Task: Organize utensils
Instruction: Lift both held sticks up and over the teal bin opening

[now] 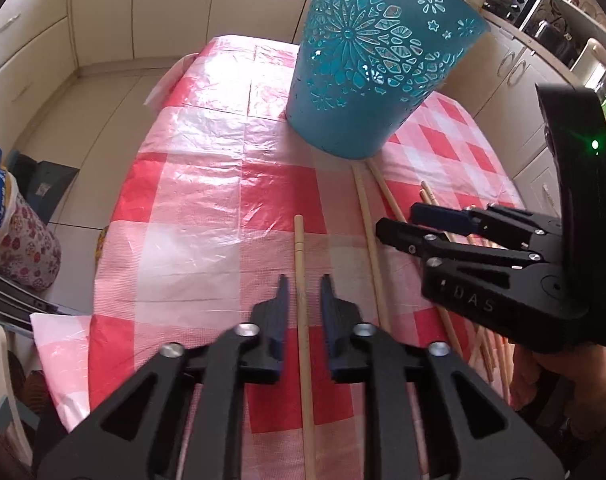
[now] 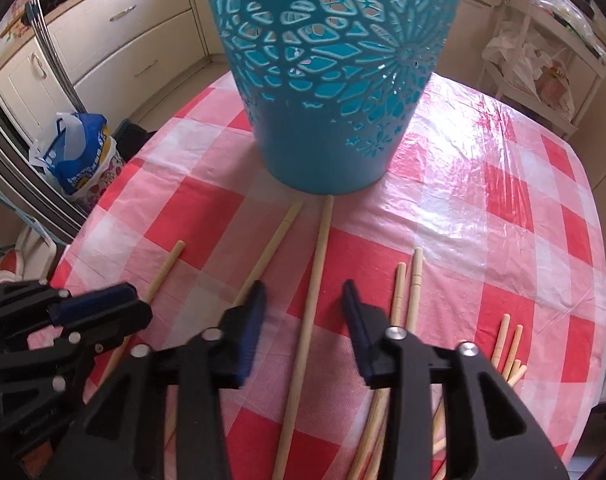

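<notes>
Left tool open, straddling one chopstick flat on the checked surface — pads not touching. Right tool also open, around a longer stick whose far tip sits just at the teal holder. More sticks scattered near right. Risks: closing off-centre rolls a stick away; tools close together — could collide; nudging the long stick may push the holder.

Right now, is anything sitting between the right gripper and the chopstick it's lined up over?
Nothing visible. The right gripper has its jaws open astride one chopstick lying bare on the checked tablecloth. That stick's far end reaches the base of the teal basket; neighbouring chopsticks lie outside the jaws.
</notes>
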Demonstrator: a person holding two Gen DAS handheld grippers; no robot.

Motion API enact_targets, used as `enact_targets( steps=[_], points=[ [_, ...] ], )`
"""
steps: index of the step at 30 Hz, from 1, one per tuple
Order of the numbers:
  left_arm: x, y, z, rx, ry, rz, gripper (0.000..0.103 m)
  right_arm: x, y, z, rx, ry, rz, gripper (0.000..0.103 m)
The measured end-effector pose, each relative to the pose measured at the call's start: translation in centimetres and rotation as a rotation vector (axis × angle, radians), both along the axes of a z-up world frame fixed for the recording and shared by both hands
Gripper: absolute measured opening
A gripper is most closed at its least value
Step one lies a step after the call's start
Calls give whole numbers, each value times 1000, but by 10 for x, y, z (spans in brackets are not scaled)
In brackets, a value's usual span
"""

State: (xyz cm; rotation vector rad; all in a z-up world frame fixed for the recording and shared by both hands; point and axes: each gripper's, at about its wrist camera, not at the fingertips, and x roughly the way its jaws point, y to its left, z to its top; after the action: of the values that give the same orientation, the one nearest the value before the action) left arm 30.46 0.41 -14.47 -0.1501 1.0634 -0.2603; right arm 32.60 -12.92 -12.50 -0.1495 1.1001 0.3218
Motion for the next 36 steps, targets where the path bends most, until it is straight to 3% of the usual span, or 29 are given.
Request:
enact_targets(
  steps=[2, 3, 4, 5, 8, 11, 15, 18, 26, 32, 36],
  points=[
    [1, -5, 1, 31, -11, -1, 22, 0, 2, 0, 8, 5, 10, 33],
    [1, -9, 1, 62, -23, -9, 22, -1, 2, 1, 5, 3, 11, 15],
    [0, -12, 1, 90, -36, -15, 18, -1, 2, 1, 16, 10, 8, 7],
    [1, -14, 0, 106, -42, -17, 5, -1, -1, 1, 37, 18, -3, 6],
    [4, -6, 2, 42, -16, -35, 4, -7, -20, 3, 173, 45, -68, 6],
    [-5, 2, 17, 1, -63, -35, 4, -26, -47, 13, 374, 34, -135, 6],
    [-16, 16, 51, -102, -171, -20, 4, -55, -78, 29, 615, -31, -215, 6],
    [-23, 21, 81, -173, -259, -17, 4, -73, -92, 51, 708, -122, -240, 6],
    [-3, 16, 161, -300, -480, -19, 4, -69, -106, 138, 761, -393, -224, 6],
    [31, 7, 214, -332, -617, -7, 4, -17, -95, 195, 765, -548, -216, 6],
    [65, 5, 232, -339, -683, 48, 4, 22, -83, 210, 728, -633, -264, 6]
  ],
)
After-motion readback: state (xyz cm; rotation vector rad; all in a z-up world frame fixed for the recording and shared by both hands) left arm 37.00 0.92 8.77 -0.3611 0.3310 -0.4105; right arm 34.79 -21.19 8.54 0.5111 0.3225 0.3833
